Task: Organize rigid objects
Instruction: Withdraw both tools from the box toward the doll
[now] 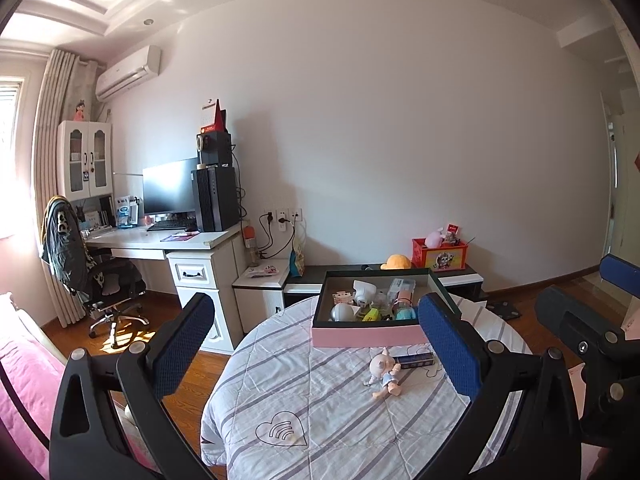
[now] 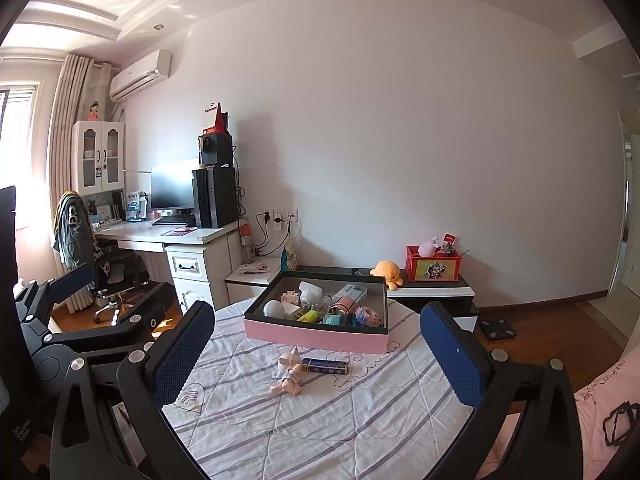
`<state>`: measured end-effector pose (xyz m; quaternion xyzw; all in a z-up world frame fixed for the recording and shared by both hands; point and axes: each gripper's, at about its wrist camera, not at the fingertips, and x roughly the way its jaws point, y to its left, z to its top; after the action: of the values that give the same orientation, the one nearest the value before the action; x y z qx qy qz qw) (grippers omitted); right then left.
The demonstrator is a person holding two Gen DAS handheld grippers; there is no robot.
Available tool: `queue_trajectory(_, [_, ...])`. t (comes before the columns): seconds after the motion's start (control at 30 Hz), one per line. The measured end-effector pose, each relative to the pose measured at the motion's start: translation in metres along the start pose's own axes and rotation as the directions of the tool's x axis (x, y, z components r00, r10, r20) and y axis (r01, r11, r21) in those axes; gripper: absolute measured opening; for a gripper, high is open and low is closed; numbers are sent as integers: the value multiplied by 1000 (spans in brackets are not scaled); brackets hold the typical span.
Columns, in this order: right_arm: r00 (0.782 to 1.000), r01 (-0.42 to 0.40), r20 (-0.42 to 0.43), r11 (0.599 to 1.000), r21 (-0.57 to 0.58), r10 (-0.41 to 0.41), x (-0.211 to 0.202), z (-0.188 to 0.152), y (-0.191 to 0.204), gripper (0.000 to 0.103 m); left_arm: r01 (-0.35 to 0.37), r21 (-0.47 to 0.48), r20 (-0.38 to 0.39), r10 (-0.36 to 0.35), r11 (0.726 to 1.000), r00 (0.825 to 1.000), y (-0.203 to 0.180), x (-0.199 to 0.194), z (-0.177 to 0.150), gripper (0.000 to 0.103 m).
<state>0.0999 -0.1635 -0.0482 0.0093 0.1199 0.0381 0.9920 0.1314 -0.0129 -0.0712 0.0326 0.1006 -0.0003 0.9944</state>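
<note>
Bright daylight from the window (image 1: pixel 10 120) at far left, blown out to white glare there. Sun patch on the floor (image 1: pixel 128 340) under the chair (image 1: pixel 100 280). Soft shadow on the wall (image 2: pixel 272 160) right of the speakers. Strong fisheye bending at edges, dark corners. Fingers (image 2: pixel 180 356) close and slightly soft; room sharp.

Round table (image 2: pixel 320 432) under a striped quilted cover (image 1: pixel 304 392) with a heart motif. Lying directly on it — a pink-sided open box (image 2: pixel 316 334) toward the far edge; just in front of the box, a small figurine (image 2: pixel 288 376) touching a dark blue rectangular case (image 2: pixel 325 366).
</note>
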Motion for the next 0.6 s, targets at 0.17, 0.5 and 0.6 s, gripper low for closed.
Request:
queue_trajectory(0.17, [1000,1,-2,1000,1,-1,-1,-1,0,103,-2,-1,-4,2,1000,1000,0,-1,0,103])
queue_trajectory(0.5, [998,0,-66,1000,15,1,24,-10,-9,103,5,19,-69,-4,1000,998,-1,17,-6,103])
queue_trajectory(0.6, [995,1,-100,1000,23,2,38,-18,-14,103,7,30,-106,-3,1000,994,-5,31,-12,103])
